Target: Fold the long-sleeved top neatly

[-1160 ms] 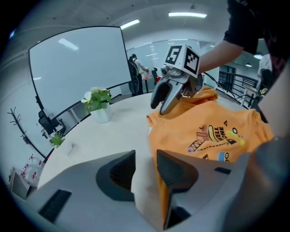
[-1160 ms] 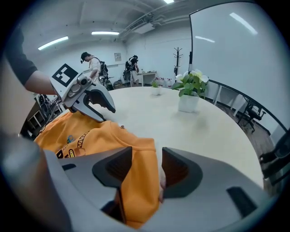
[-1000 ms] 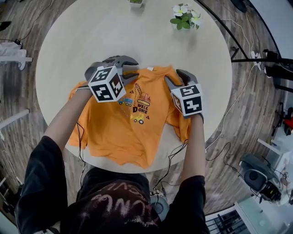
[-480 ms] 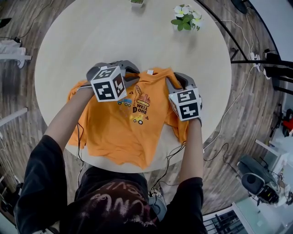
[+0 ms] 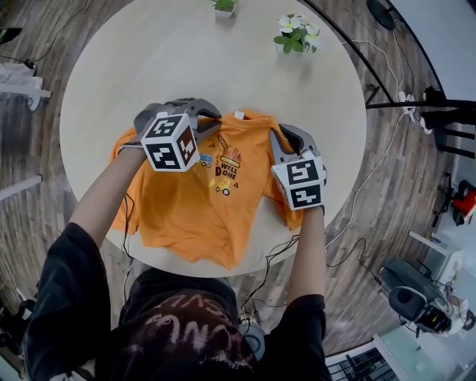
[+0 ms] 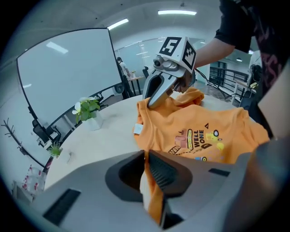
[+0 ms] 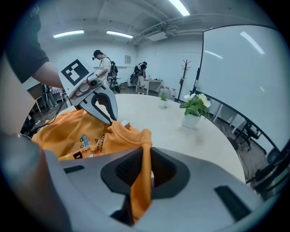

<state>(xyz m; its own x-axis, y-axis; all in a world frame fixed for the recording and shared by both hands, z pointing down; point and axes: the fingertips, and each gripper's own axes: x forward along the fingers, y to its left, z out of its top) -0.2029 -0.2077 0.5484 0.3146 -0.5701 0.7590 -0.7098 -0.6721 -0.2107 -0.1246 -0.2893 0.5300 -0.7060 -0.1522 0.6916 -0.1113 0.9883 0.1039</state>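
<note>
An orange long-sleeved top point(image 5: 208, 201) with a "WELL DONE" print lies front-up on the round pale table point(image 5: 149, 59), neck towards the far side. My left gripper point(image 5: 211, 123) is at the top's left shoulder. Its jaws are closing, and orange cloth is pinched between the pads in the left gripper view point(image 6: 149, 174). My right gripper point(image 5: 277, 145) is at the right shoulder. Its jaws are closing too, with a fold of the cloth point(image 7: 142, 154) clamped between them. Both shoulders are raised a little off the table. The sleeves are mostly hidden under the arms.
A white pot of flowers point(image 5: 297, 33) and a small green plant point(image 5: 223, 6) stand at the table's far edge. The top's hem hangs near the table's front edge point(image 5: 223, 264). Cables run across the wooden floor point(image 5: 387, 193) on the right.
Both grippers have shut on the top's shoulders and risen slightly. The cloth by the neck is now bunched and lifted.
</note>
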